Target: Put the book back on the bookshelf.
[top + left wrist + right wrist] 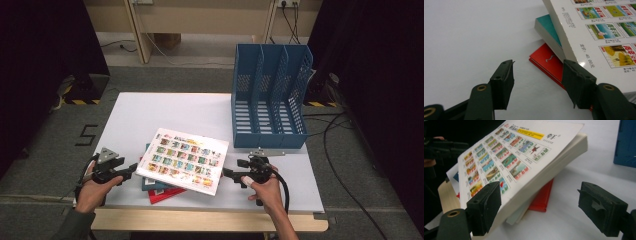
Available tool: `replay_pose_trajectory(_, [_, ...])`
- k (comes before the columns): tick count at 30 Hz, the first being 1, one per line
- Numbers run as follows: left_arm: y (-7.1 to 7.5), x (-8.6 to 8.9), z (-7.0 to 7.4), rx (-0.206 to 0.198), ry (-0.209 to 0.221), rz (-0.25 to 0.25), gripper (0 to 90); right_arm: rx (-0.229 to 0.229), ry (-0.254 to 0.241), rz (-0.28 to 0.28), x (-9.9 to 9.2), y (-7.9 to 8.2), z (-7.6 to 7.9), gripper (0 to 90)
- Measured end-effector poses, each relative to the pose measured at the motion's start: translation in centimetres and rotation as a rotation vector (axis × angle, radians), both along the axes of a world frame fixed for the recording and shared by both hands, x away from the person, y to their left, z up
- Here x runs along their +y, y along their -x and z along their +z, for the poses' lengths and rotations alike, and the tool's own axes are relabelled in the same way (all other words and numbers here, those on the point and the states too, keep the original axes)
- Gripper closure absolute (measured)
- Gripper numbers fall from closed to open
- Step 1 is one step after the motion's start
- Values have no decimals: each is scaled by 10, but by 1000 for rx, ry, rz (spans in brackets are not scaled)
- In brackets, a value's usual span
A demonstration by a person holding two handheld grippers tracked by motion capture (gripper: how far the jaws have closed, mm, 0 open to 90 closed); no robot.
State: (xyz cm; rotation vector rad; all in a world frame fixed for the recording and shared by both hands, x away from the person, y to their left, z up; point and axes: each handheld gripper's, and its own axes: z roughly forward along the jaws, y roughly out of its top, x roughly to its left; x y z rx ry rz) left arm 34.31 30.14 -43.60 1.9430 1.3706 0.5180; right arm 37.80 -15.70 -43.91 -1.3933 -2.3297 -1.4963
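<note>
1. The left tool (pixel 134 169) sits at the left edge of a stack of books, jaws spread. In the left gripper view (pixel 537 82) bare surface shows between them, and one jaw is right at the white book's corner.
2. The right tool (pixel 225 172) faces the stack from the other side, jaws wide apart and pinching nothing.
3. The white book (pixel 182 160) lies on top, tilted, its cover printed with rows of small pictures.
4. Under it lie a teal book (pixel 147 182) and a red book (pixel 162 194).
5. The stack lies near the front of the surface (pixel 165 112), and a blue rack (pixel 270 95) stands at the back right.
</note>
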Motion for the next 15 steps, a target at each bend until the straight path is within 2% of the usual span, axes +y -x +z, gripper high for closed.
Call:
replay_pose_trajectory(4, [6, -8, 2, 0, -18, -29, 417, 24, -27, 10, 5, -9, -5, 169])
replay_pose_trajectory(7, [9, -15, 4, -8, -36, -55, 406, 65, -50, 26, 10, -17, -12, 155])
replay_pose_trajectory(9, [9, -15, 4, -9, -37, -58, 388, 82, -53, 29, 11, -19, -14, 155])
replay_pose_trajectory(12, [9, -16, 2, -10, -39, -51, 345, 103, -34, 51, 16, -24, -20, 144])
replay_pose_trajectory(14, [9, -19, 2, -12, -34, -50, 362, 114, -67, 61, 19, -27, -24, 155])
replay_pose_trajectory(15, [9, -21, 3, -20, -50, -51, 377, 120, -71, 75, 21, -29, -25, 154])
